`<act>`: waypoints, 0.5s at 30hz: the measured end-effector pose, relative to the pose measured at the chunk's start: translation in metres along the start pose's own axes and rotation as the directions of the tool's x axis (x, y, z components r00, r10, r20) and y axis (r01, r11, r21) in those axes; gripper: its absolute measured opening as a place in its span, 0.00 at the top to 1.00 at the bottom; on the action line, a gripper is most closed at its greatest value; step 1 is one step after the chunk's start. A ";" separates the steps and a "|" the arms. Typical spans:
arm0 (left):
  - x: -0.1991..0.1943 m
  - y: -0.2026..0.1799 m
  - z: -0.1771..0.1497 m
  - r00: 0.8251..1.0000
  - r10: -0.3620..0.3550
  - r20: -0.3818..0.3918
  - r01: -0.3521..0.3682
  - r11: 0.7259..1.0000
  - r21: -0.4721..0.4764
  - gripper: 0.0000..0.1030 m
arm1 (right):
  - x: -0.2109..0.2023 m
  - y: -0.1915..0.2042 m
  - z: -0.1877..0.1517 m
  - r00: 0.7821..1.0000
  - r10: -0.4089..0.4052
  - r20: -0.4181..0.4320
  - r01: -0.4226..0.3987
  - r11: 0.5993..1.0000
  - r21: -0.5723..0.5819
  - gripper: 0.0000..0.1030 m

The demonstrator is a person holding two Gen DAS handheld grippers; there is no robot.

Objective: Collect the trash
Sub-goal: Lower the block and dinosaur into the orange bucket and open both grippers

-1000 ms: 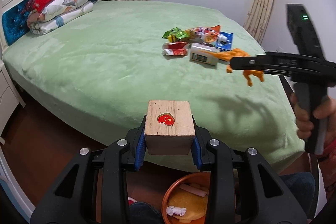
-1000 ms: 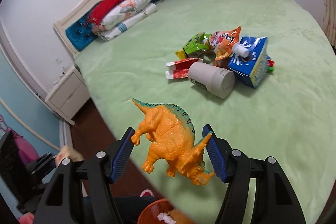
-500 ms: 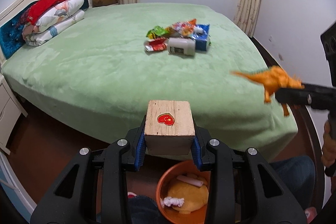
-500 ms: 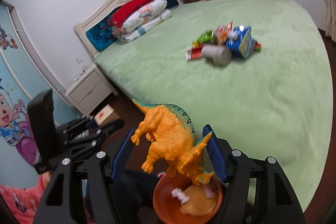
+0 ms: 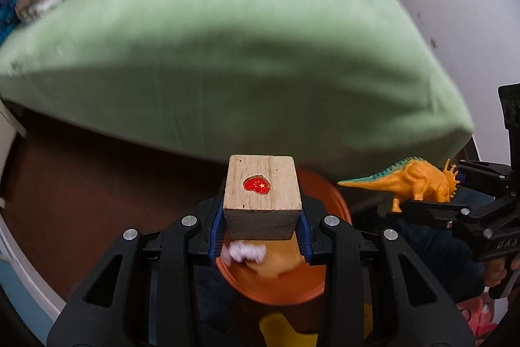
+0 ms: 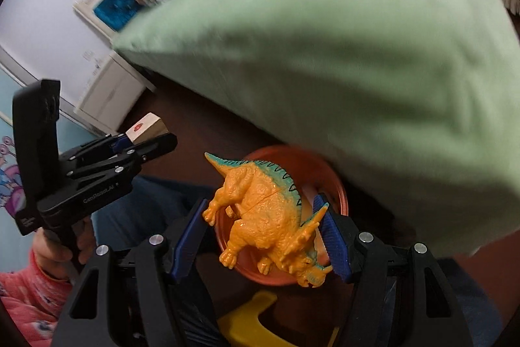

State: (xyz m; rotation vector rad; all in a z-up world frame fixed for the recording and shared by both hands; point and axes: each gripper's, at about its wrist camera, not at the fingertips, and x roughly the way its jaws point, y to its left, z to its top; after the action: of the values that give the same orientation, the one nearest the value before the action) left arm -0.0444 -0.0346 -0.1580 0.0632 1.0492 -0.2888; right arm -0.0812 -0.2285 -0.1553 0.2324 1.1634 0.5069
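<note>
Both tools lowered over orange bowl (image 6: 338, 194), left tool (image 5: 261, 233) clamping wooden block (image 5: 261, 195) (heart sticker), right tool (image 6: 263, 238) clamping orange dinosaur (image 6: 269, 217)

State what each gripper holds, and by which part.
Left gripper: wooden block, by its two opposite sides. Right gripper: toy dinosaur, across its body.

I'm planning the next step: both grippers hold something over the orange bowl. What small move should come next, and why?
Probably open the right gripper: its orange dinosaur hangs directly above the orange bowl, so it should drop in. The left gripper with its wooden block could follow.
</note>
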 end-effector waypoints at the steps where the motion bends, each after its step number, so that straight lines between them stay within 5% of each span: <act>1: 0.010 0.000 -0.004 1.000 -0.007 -0.030 0.006 1.000 -0.009 0.66 | 0.011 -0.003 -0.004 1.000 -0.018 -0.023 0.018 1.000 0.006 0.37; 7: 0.069 0.004 -0.032 0.981 -0.004 -0.193 -0.006 0.998 -0.054 0.66 | 0.059 -0.020 -0.013 0.990 -0.060 -0.127 0.069 0.995 0.066 0.37; 12: 0.108 0.012 -0.055 0.949 -0.017 -0.314 -0.014 0.995 -0.096 0.66 | 0.090 -0.026 -0.017 0.981 -0.074 -0.182 0.093 0.991 0.095 0.37; 14: 0.116 0.014 -0.061 0.938 -0.016 -0.345 -0.024 0.993 -0.111 0.58 | 0.098 -0.028 -0.012 0.978 -0.081 -0.193 0.101 0.990 0.099 0.36; 15: 0.118 0.015 -0.062 0.937 -0.009 -0.350 -0.033 0.993 -0.114 0.42 | 0.099 -0.028 -0.013 0.977 -0.095 -0.191 0.115 0.989 0.098 0.32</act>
State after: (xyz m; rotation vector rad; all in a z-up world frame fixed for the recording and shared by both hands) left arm -0.0380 -0.0329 -0.2916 0.0135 1.4192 -0.2070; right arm -0.0559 -0.2052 -0.2528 0.2187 1.3801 0.3785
